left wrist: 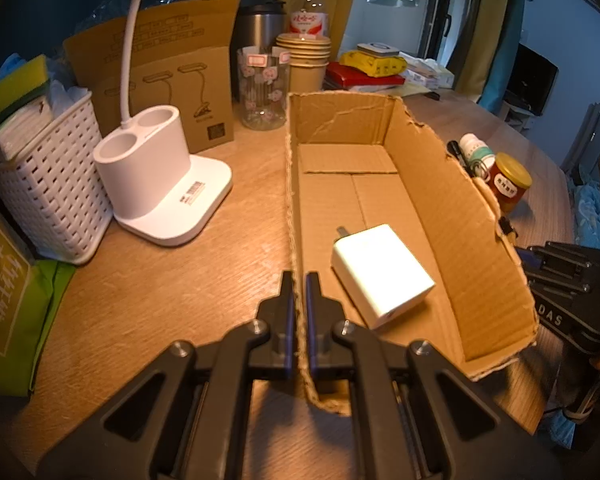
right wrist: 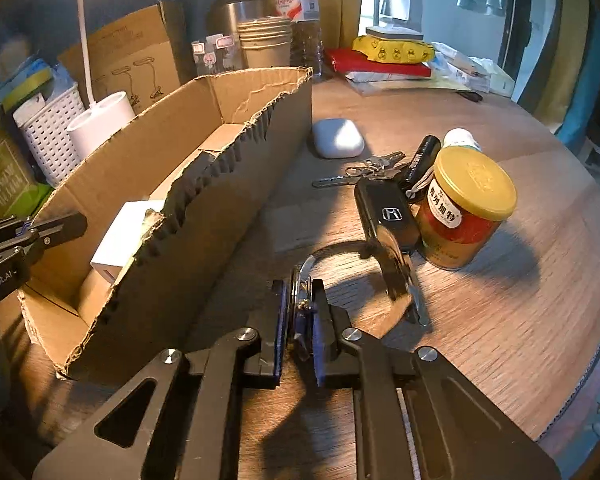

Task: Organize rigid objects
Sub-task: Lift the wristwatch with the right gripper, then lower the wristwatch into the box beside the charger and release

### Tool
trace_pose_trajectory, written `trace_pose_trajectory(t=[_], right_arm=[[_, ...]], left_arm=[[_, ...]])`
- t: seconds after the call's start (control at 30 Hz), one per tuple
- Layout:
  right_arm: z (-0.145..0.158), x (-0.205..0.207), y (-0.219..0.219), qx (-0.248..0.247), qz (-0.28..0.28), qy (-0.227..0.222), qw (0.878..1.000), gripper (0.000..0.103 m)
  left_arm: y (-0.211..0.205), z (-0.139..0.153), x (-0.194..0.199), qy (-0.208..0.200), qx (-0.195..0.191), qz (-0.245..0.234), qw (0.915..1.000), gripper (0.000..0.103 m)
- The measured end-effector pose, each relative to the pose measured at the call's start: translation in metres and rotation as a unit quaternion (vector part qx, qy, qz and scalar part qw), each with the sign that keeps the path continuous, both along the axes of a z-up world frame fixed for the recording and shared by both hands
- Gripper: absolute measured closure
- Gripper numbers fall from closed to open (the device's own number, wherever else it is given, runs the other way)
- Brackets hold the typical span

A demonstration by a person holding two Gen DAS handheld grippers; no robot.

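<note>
The left claw (left wrist: 299, 300) is clamped on the near part of the box's (left wrist: 440, 184) left wall, one pad on each side of the torn cardboard edge. Inside the box, just beyond that claw, a white charger (left wrist: 382, 276) lies flat on the floor of it, its prongs pointing to the far end. The rest of the box floor is bare cardboard.

The right claw (right wrist: 302, 308) is closed on a metal ring (right wrist: 320, 256) that curves up from between its pads to a black car key (right wrist: 386, 216). The key lies on the wooden surface (right wrist: 500, 320) just right of the box, its metal blade (right wrist: 400, 276) tilted toward the claw. Touching the key's right side stands a red jar (right wrist: 462, 216) with a yellow lid. Behind them lie a bunch of keys (right wrist: 364, 170), a black marker (right wrist: 422, 160) and a small white bottle (right wrist: 460, 138), close together. Further back, near the box's far corner, sits a white case (right wrist: 337, 138).

Left of the box stand a white lamp base (left wrist: 160, 184) with two round cups and a white basket (left wrist: 48, 196). At the back of the surface are a glass jar (left wrist: 263, 88), stacked paper cups (left wrist: 306, 56), a steel mug (left wrist: 260, 26), a water bottle (left wrist: 309, 8) and a pile of packets (left wrist: 374, 64).
</note>
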State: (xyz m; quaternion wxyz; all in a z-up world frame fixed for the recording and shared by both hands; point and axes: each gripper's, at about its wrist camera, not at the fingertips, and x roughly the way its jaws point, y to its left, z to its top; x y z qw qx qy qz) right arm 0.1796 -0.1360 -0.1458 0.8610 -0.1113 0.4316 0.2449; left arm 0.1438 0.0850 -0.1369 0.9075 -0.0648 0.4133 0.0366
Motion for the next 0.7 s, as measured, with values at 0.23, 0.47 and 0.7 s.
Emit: trace_pose_trajectory(t=[0.23, 0.47, 0.7], right_arm=[[0.002, -0.005, 0.004, -0.005, 0.011, -0.005, 1.0, 0.092], [0.03, -0.014, 0.002, 0.011, 0.014, -0.03, 0.999, 0.092], [0.064, -0.022, 0.013, 0.029, 0.039, -0.06, 0.997, 0.092]], left_arm=[[-0.001, 0.0, -0.001, -0.003, -0.002, 0.001, 1.0, 0.098], [-0.002, 0.0, -0.002, -0.005, -0.003, 0.001, 1.0, 0.098], [-0.003, 0.0, -0.002, -0.006, -0.001, 0.002, 1.0, 0.098]])
